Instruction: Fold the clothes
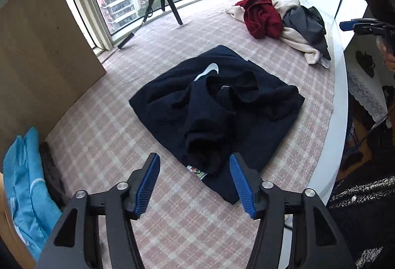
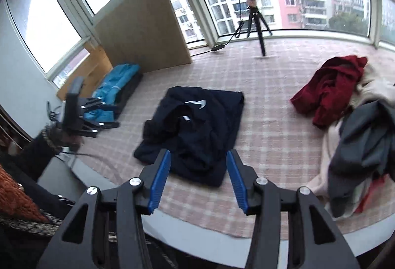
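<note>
A dark navy sweatshirt with a white swoosh lies partly folded on the pink plaid cloth, with its sleeves bunched on top. My left gripper hovers open just above the garment's near corner, nothing between its blue pads. In the right wrist view the same sweatshirt lies ahead of my right gripper, which is open and empty over the garment's near edge. The left gripper shows at the left there, held by a hand in a dark sleeve. The right gripper shows at the right edge of the left wrist view.
A heap of red, cream and grey clothes lies at the far right. A blue garment lies at the left by a brown board. A ring-light tripod stands by the windows.
</note>
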Demonstrator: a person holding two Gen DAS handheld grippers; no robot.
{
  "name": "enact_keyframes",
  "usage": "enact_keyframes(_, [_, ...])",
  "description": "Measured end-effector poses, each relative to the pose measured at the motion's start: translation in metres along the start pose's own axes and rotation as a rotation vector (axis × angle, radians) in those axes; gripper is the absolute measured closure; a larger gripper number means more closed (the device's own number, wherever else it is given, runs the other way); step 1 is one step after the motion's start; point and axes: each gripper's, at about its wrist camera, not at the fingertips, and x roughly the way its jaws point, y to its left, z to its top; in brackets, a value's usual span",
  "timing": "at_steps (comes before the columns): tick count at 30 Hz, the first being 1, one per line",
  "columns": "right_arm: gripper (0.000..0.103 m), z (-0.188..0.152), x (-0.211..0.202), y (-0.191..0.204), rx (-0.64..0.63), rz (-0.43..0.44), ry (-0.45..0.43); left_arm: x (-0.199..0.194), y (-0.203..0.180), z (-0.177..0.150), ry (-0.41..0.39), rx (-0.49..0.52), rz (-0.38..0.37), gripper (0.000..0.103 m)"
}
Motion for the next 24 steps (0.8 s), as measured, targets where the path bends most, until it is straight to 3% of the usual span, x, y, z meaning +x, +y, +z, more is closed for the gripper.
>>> enact_keyframes(3, [0.056, -0.006, 0.052, 0.009, -0.046, 0.0, 0.068, 0.023, -0.004, 0.008, 0.016, 0.003, -0.006, 0.038])
enact_keyframes(7, [0.056, -0.009, 0.128, 0.037, -0.226, -0.038, 0.168, 0.067, -0.018, 0.021, 0.034, 0.057, -0.017, 0.038])
enact_keyframes(12, [0.056, -0.011, 0.176, 0.049, -0.375, -0.074, 0.239, 0.11, -0.027, 0.027, 0.09, 0.118, -0.036, 0.042])
enact_keyframes(13, [0.056, -0.011, 0.183, 0.05, -0.405, -0.089, 0.249, 0.116, -0.028, 0.027, 0.1, 0.129, -0.036, 0.046])
enact_keyframes(15, [0.056, -0.011, 0.193, 0.05, -0.421, -0.079, 0.264, 0.126, -0.028, 0.028, 0.119, 0.131, -0.036, 0.065])
enact_keyframes(17, [0.073, -0.009, 0.197, 0.051, -0.436, -0.054, 0.265, 0.124, -0.025, 0.028, 0.122, 0.107, -0.052, 0.084])
enact_keyframes(18, [0.095, -0.008, 0.197, 0.051, -0.446, -0.06, 0.272, 0.12, -0.023, 0.029, 0.118, 0.09, -0.066, 0.089])
enact_keyframes(24, [0.096, 0.009, 0.151, 0.052, -0.513, -0.097, 0.199, 0.065, -0.02, 0.014, 0.083, 0.043, -0.095, 0.097])
